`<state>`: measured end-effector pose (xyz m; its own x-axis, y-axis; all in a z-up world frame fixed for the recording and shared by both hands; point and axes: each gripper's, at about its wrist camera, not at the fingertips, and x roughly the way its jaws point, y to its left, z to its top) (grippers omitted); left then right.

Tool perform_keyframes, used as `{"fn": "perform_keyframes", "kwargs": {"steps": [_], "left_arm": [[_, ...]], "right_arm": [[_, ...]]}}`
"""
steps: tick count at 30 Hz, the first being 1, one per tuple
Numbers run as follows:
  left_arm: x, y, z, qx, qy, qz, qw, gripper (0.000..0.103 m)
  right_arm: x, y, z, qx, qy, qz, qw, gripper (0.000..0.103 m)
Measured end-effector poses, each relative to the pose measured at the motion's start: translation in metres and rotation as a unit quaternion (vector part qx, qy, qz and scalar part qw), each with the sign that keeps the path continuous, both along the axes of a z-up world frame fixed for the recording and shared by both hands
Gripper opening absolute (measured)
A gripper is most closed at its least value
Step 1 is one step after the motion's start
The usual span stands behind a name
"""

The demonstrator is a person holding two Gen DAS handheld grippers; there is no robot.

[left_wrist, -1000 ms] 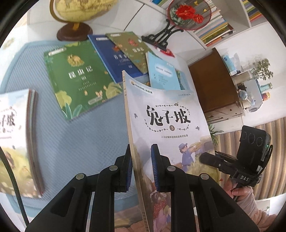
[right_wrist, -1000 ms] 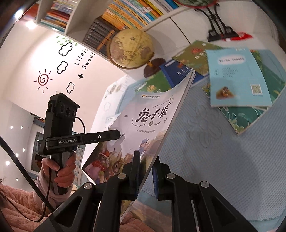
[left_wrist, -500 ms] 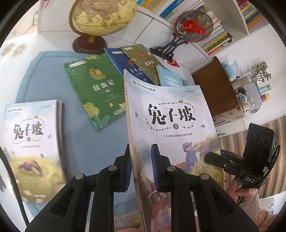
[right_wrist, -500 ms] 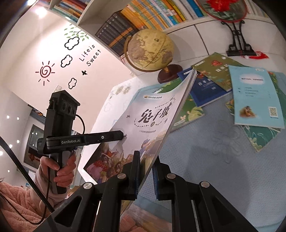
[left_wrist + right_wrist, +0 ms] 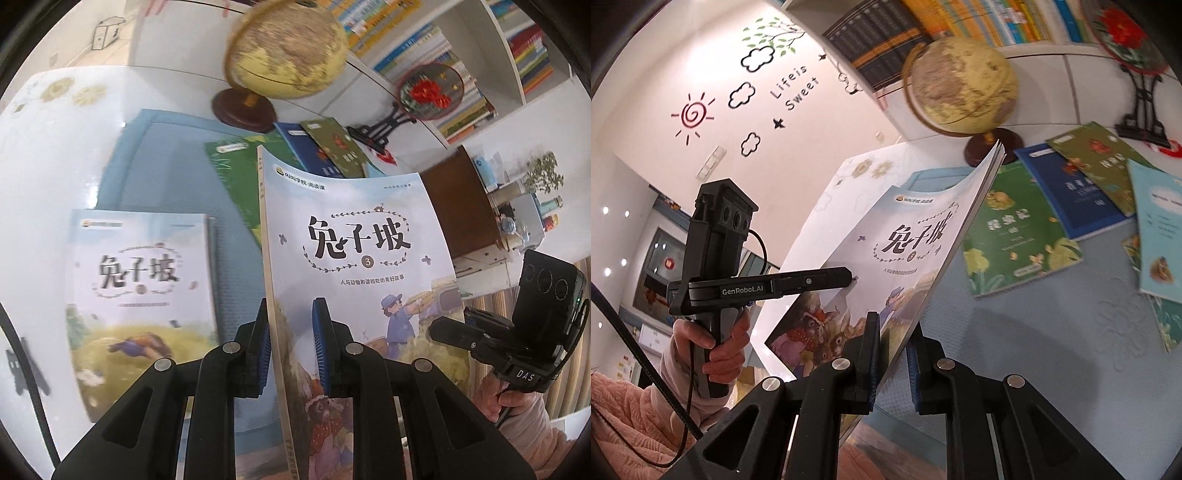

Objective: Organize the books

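A pale-blue picture book (image 5: 354, 258) numbered 3 hangs tilted above the blue mat (image 5: 155, 155), held by both grippers. My left gripper (image 5: 291, 332) is shut on its spine edge, and my right gripper (image 5: 436, 328) pinches the opposite edge. In the right wrist view the same book (image 5: 905, 251) sits between the pads of my right gripper (image 5: 892, 343), with my left gripper (image 5: 849, 275) clamped on its far side. A stack of same-series books (image 5: 140, 288) lies flat on the mat, left of the held book.
A green book (image 5: 1015, 229), a blue book (image 5: 1071, 192), an olive book (image 5: 1100, 151) and a light-blue book (image 5: 1160, 229) lie spread on the mat. A globe (image 5: 288, 48) and a fan ornament on a stand (image 5: 428, 88) stand behind them, below the bookshelves. A person's hand (image 5: 724, 343) holds the left gripper's handle.
Both grippers have carried the book leftward across the mat. The same-series stack has come fully into the left wrist view, and the loose books have slid off to the right.
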<state>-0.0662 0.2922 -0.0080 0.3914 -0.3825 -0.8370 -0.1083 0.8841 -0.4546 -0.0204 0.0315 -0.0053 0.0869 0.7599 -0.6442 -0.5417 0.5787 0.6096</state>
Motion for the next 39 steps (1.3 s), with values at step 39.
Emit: {"fn": "perform_keyframes", "kwargs": {"steps": [39], "left_arm": [[-0.047, 0.15, -0.059, -0.003, 0.052, 0.121, 0.9913, 0.017]], "right_arm": [[0.001, 0.176, -0.06, -0.059, 0.048, 0.129, 0.989, 0.015]]}}
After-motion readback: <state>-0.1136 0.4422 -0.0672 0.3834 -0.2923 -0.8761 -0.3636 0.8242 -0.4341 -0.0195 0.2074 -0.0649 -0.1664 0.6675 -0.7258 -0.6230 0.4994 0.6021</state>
